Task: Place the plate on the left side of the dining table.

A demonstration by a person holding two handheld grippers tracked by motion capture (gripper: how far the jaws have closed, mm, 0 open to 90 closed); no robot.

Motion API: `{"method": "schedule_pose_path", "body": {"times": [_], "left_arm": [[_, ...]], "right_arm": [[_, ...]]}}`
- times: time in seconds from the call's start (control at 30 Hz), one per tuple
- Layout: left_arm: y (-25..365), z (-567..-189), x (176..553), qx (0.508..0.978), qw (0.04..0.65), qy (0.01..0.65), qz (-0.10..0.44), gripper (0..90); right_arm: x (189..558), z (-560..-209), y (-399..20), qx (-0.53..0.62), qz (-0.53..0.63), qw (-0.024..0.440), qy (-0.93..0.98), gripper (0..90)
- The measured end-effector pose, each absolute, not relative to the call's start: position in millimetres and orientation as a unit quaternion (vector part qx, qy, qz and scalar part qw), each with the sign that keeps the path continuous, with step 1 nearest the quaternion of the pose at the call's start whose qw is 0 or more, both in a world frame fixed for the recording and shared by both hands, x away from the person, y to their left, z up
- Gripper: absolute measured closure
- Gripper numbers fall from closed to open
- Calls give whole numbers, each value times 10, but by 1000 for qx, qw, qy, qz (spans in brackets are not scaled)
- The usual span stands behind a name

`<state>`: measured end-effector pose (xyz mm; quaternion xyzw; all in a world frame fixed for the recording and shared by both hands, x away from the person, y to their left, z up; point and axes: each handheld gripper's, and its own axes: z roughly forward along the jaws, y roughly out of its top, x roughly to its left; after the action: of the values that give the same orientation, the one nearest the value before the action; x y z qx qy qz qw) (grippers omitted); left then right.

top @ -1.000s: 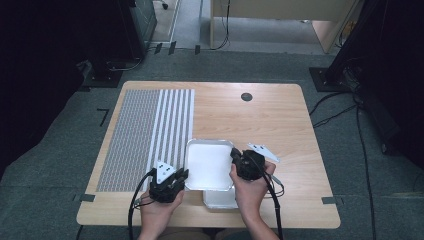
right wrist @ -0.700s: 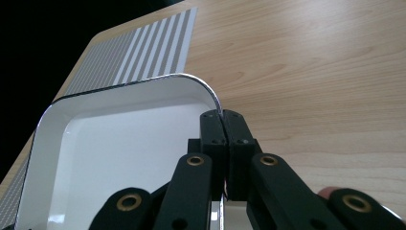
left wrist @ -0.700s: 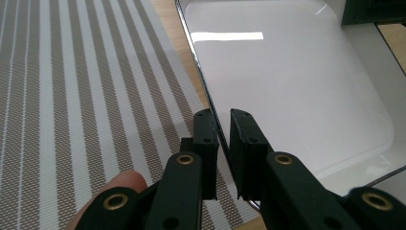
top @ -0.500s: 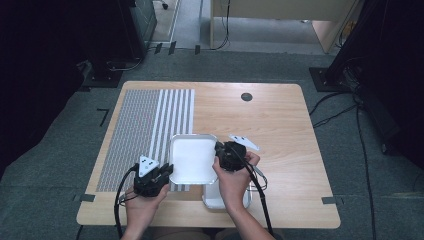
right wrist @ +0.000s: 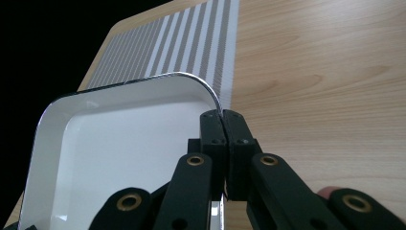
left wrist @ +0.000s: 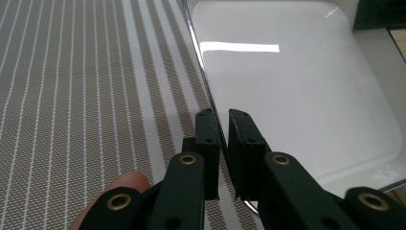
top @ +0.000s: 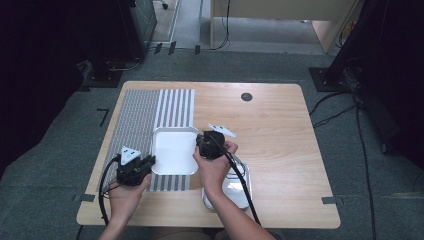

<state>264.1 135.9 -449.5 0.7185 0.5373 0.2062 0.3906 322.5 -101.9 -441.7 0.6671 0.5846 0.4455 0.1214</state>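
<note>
A white rectangular tray [top: 174,150] lies over the striped placemat [top: 150,115], held at both sides. My left gripper [top: 149,161] is shut on the rim at its near left corner, and the left gripper view shows the jaws pinching that edge [left wrist: 222,117] with the tray [left wrist: 297,86] stretching away to the right. My right gripper [top: 199,143] is shut on the rim at its right side. In the right gripper view [right wrist: 222,115] the jaws are closed tight on the tray's [right wrist: 119,143] curved corner. Whether the tray rests on the mat or hangs just above it, I cannot tell.
A second white tray [top: 234,189] sits near the table's front edge, partly under the right forearm. The grey and white placemat [right wrist: 167,48] covers the table's left part. Bare wood [top: 280,130] spreads to the right, with a dark round hole [top: 246,96] at the back.
Both grippers have carried the tray leftward, off the second tray near the front edge and onto the striped placemat. Both grips on the rim stayed the same.
</note>
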Motion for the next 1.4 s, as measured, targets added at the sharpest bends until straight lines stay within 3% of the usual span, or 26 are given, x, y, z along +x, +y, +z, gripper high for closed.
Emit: {"method": "schedule_pose_path", "body": {"times": [0.5, 0.63, 0.97, 1.4], "left_arm": [[1871, -4652, 3027, 697, 364, 587, 194, 856], [2034, -4651, 3161, 686, 364, 600, 192, 870], [2184, -4768, 3482, 678, 346, 622, 183, 878], [2169, -4983, 3807, 669, 326, 648, 161, 856]], "right_arm": [[3689, -4633, -487, 684, 417, 83, 593, 892], [3833, -4699, -350, 695, 416, 53, 584, 892], [4122, -4785, -90, 704, 397, 67, 585, 891], [4409, -4996, -93, 708, 397, 59, 581, 863]]}}
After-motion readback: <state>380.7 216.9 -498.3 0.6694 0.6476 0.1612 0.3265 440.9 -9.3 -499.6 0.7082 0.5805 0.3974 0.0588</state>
